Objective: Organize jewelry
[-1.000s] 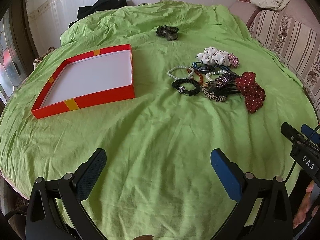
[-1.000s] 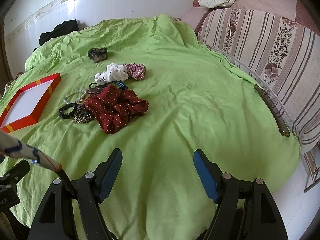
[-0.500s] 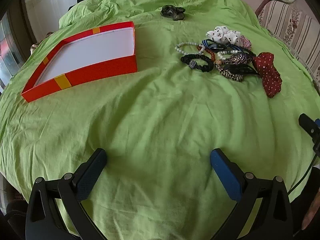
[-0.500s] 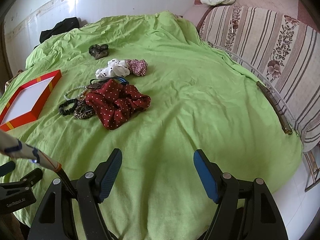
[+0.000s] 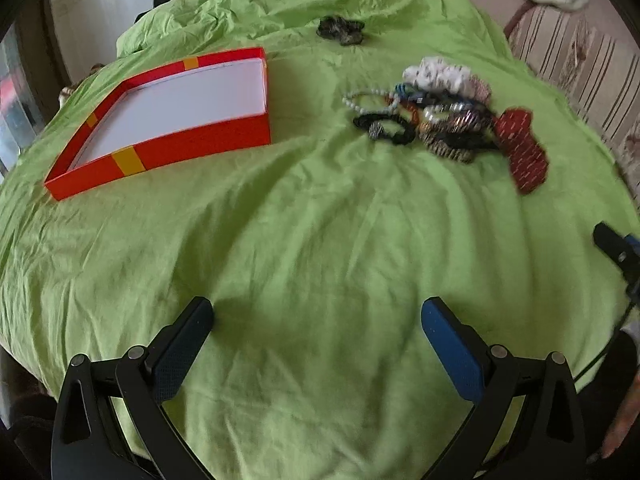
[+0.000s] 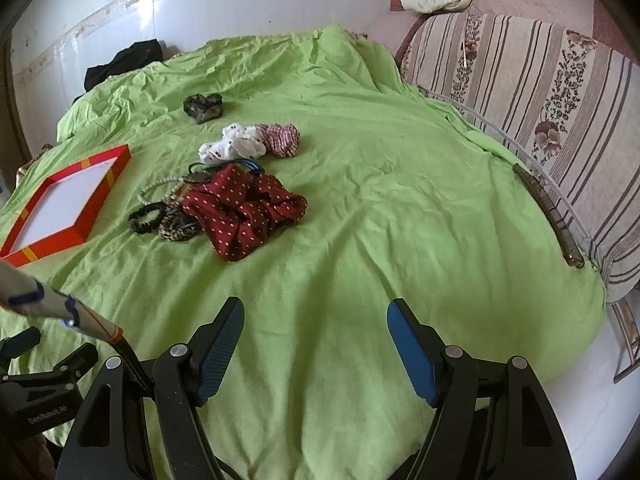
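Note:
A shallow red box (image 5: 188,148) with a white inside (image 6: 64,200) lies on the green sheet at the left. To its right is a heap of bracelets and hair ties: a pearl bracelet (image 5: 362,100), a black scrunchie (image 5: 386,128), a leopard one (image 6: 176,228), a red dotted scrunchie (image 5: 524,152) (image 6: 244,208) and a white one (image 6: 232,146). A dark scrunchie (image 5: 340,30) (image 6: 202,106) lies apart, farther back. My left gripper (image 5: 318,320) and right gripper (image 6: 316,320) both stand open over bare sheet, well short of the heap, holding nothing.
A green sheet (image 6: 380,184) covers the round surface. A striped sofa (image 6: 540,92) runs along the right, with a metal rail (image 6: 552,208) at the sheet's edge. Black cloth (image 6: 124,60) lies at the back by the white wall.
The left wrist view has moved forward over the sheet, and the box and heap have shifted in its frame. The right gripper edged a little closer to the heap. Both jaws stayed open.

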`<action>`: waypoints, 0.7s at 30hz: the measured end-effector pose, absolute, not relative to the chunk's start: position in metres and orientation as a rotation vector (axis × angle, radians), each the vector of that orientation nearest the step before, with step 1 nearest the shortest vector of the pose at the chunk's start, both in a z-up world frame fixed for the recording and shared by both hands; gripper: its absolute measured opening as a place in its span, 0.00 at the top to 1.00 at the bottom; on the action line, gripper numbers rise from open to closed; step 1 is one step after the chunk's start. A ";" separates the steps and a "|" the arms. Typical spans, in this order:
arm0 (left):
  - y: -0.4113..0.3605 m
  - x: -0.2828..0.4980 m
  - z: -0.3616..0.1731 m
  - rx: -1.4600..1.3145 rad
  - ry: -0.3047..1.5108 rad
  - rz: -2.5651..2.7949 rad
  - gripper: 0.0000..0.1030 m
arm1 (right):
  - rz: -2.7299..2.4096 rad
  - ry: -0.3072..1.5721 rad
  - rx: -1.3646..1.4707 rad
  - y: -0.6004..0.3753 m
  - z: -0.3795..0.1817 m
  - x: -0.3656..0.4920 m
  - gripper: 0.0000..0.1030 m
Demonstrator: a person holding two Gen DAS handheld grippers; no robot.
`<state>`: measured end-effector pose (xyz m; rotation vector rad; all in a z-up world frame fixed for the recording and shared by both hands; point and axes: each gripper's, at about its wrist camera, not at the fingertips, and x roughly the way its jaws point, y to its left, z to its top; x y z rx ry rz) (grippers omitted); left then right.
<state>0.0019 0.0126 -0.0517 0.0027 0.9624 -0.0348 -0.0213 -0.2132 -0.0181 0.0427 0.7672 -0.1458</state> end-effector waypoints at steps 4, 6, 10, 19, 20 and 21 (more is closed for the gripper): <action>0.012 -0.014 -0.025 0.015 0.891 -0.027 0.00 | -0.148 0.746 0.042 -0.213 -0.005 -0.034 0.24; 0.012 -0.025 -0.010 0.017 0.849 -0.029 0.00 | -0.151 0.734 0.039 -0.213 0.002 -0.040 0.24; 0.010 -0.044 0.021 0.034 0.769 -0.047 0.00 | -0.158 0.713 0.028 -0.212 0.013 -0.052 0.24; 0.026 -0.037 0.059 0.022 0.723 -0.047 0.00 | -0.166 0.703 0.022 -0.218 0.028 -0.054 0.23; 0.030 -0.034 0.059 0.013 0.726 -0.041 0.00 | -0.166 0.704 0.021 -0.218 0.028 -0.052 0.22; 0.036 -0.028 0.059 0.001 0.731 -0.033 0.00 | -0.165 0.709 0.020 -0.219 0.027 -0.048 0.22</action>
